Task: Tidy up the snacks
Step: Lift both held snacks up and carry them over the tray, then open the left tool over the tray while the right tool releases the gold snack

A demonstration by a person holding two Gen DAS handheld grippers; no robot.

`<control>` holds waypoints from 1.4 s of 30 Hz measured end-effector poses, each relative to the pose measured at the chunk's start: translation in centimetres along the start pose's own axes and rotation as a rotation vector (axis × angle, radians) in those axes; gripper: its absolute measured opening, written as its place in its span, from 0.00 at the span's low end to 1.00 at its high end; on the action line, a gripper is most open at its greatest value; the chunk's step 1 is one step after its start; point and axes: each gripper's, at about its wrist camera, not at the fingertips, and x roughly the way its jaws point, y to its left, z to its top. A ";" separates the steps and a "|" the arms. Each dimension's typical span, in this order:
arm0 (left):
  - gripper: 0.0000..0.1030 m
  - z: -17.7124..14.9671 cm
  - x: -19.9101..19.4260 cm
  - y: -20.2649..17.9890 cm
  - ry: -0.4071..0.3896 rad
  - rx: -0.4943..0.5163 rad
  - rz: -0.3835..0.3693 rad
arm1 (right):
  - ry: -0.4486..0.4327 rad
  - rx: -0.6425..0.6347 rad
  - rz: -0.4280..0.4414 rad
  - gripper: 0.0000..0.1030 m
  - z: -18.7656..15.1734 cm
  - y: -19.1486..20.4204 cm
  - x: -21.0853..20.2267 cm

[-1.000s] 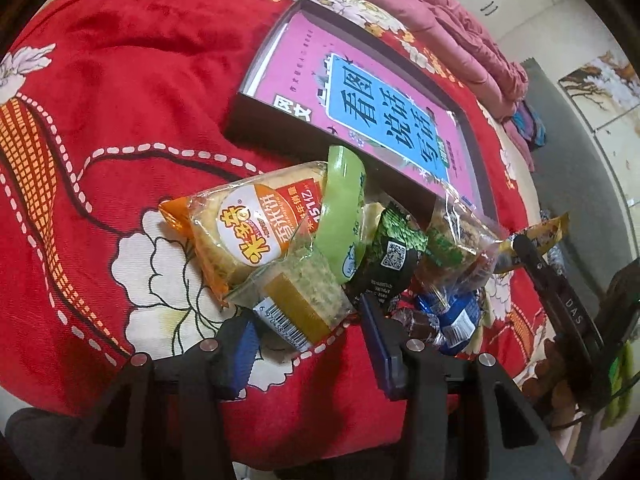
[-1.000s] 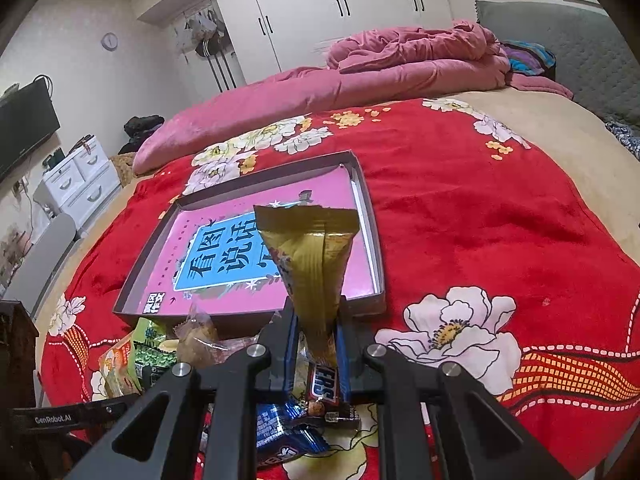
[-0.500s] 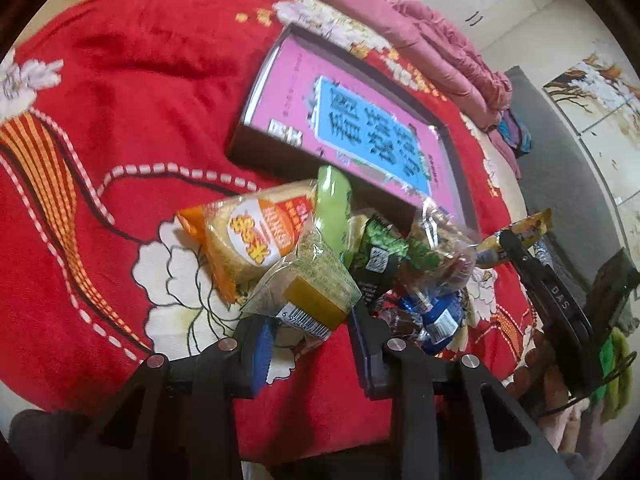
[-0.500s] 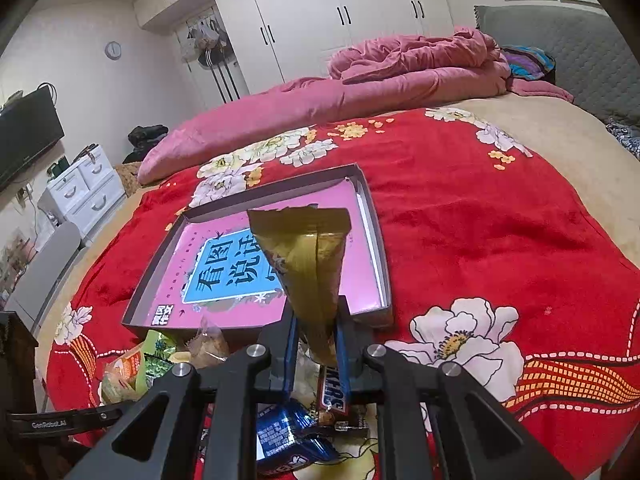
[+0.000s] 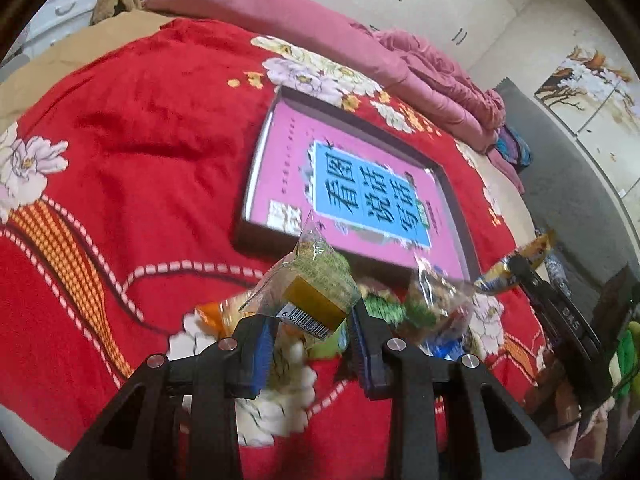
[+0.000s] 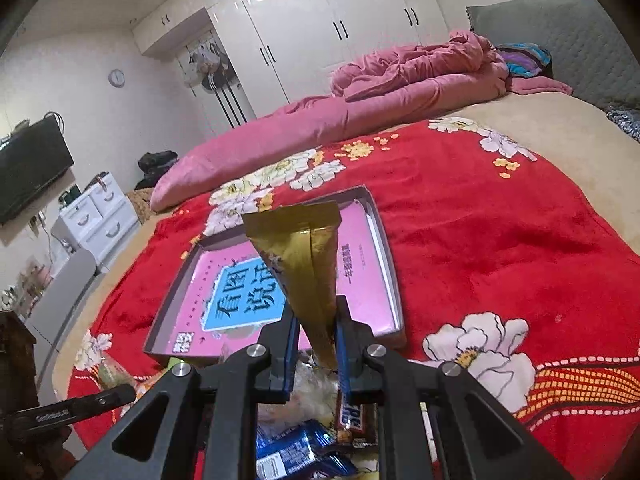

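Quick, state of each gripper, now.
Left gripper: closed on the clear-wrapped cake.
Right gripper: closed on the gold snack packet.

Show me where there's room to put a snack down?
The box is bare inside. The red blanket left of the box is free too, and right of it. The snack pile under the box's near edge is crowded.

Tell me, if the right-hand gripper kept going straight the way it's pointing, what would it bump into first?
Probably the shallow dark box with the pink book in it. The right gripper, whose fingers pinch a gold snack packet, points down toward it over the red blanket. Depth is hard to judge.
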 end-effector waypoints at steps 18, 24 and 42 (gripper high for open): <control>0.34 3.2 3.7 -1.6 -0.034 0.073 0.037 | -0.027 -0.018 -0.037 0.17 1.4 -0.2 2.3; 0.34 3.7 4.6 -2.0 -0.031 0.089 0.044 | -0.025 -0.022 -0.040 0.17 1.8 -0.2 3.2; 0.34 4.9 7.3 -2.2 -0.012 0.110 0.085 | 0.068 -0.025 -0.108 0.17 1.5 -1.2 6.6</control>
